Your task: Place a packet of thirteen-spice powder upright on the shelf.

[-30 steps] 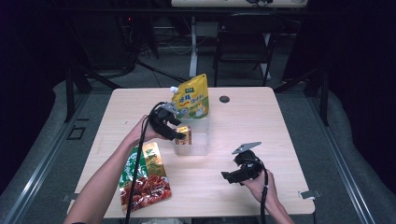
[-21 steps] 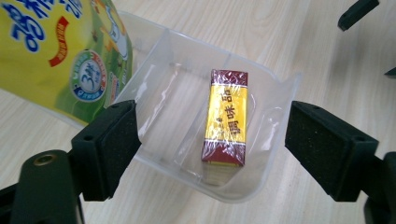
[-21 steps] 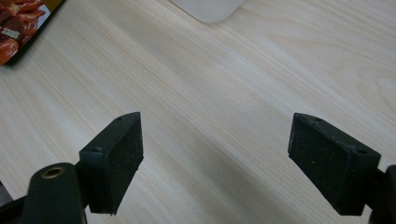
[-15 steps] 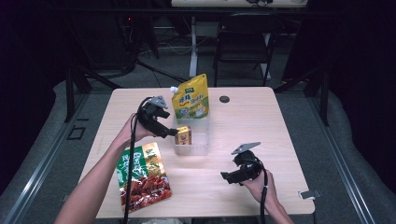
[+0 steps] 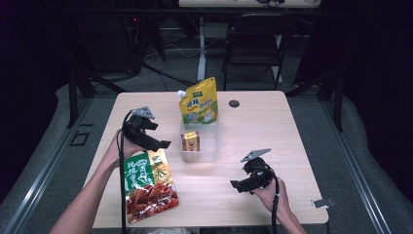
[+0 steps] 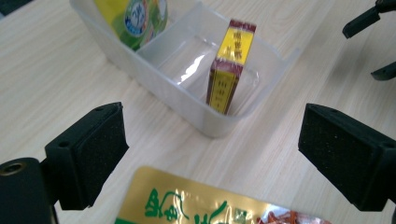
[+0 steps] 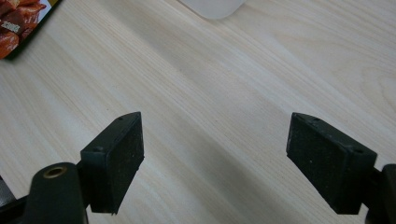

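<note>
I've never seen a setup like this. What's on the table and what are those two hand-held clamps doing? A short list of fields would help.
surface: light wooden table
container: clear plastic bin, two compartments
in the bin: small yellow-and-red box upright in the near compartment; yellow spouted pouch standing in the far one
beside the bin: green-and-red snack bag, lying flat
small item: dark round disc near the far edge
left gripper: jaws have just been opening, nothing between them, left of the bin
right gripper: open, empty, over bare wood
</note>
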The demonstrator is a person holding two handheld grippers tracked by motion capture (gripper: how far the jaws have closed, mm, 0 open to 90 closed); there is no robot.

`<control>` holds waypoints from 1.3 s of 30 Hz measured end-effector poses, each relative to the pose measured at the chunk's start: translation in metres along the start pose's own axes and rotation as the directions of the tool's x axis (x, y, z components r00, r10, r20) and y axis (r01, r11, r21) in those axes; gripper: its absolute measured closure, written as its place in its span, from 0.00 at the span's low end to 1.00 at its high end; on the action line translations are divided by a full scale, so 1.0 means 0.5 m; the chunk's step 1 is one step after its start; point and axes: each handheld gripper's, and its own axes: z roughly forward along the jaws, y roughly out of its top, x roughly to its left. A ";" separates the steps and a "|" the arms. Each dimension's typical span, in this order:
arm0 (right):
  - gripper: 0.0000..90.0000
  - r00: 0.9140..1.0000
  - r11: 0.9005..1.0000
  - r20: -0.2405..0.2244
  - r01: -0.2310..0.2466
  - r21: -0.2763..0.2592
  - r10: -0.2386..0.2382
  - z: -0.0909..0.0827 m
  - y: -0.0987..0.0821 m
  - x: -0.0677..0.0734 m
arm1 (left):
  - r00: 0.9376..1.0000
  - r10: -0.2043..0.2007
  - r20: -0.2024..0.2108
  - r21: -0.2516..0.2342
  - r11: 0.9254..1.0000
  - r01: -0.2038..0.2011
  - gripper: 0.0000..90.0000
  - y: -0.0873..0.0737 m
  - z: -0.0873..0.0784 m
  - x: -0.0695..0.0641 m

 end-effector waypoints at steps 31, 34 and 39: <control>0.21 1.000 1.000 0.007 -0.018 -0.010 0.018 -0.027 -0.019 -0.022 | 0.891 -0.365 -0.270 -0.067 0.930 0.361 0.04 -0.232 -0.076 0.038; 0.21 0.999 1.000 0.021 -0.024 -0.012 0.024 -0.028 -0.022 -0.024 | 0.878 -0.401 -0.262 -0.074 0.915 0.396 0.05 -0.251 -0.081 0.050; 0.21 0.999 1.000 0.030 -0.020 -0.009 0.020 -0.029 -0.021 -0.022 | 0.857 -0.451 -0.249 -0.084 0.892 0.445 0.06 -0.276 -0.086 0.065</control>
